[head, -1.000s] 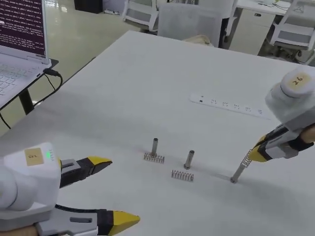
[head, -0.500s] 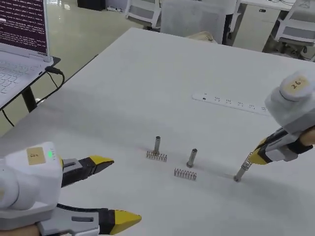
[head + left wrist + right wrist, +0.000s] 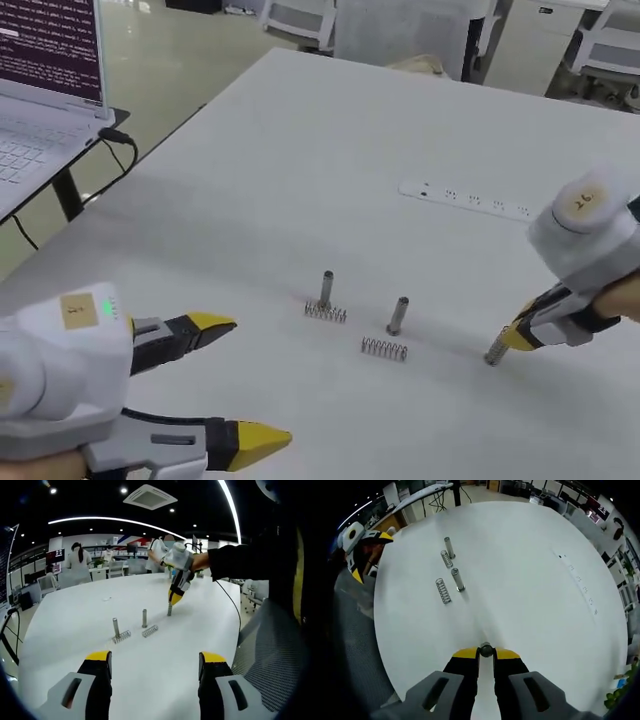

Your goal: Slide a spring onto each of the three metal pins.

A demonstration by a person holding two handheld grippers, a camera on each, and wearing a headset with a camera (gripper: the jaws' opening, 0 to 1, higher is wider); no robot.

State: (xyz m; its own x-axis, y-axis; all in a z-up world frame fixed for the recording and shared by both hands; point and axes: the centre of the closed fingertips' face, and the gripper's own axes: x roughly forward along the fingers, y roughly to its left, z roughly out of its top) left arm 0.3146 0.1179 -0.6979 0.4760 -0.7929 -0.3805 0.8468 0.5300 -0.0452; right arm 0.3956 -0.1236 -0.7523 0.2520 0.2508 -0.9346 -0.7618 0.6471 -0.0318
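Tips of right tool [image 3: 486, 655] pinch the rightmost pin [image 3: 493, 352], any spring there indiscernible; left tool [image 3: 155, 656] spread.

White table top [image 3: 300, 180], smooth and matt. Two upright pins [image 3: 327, 285] of bright, polished metal. A third pin [image 3: 486, 650] shows a shiny grey metal head between the right gripper's tips. Two springs [image 3: 384, 349] of thin, silvery wire lie on the table. The left gripper [image 3: 252, 380] and right gripper [image 3: 512, 338] have matt black plastic jaws, smooth yellow tips and smooth white plastic housings. A power strip [image 3: 470, 203] of white plastic.
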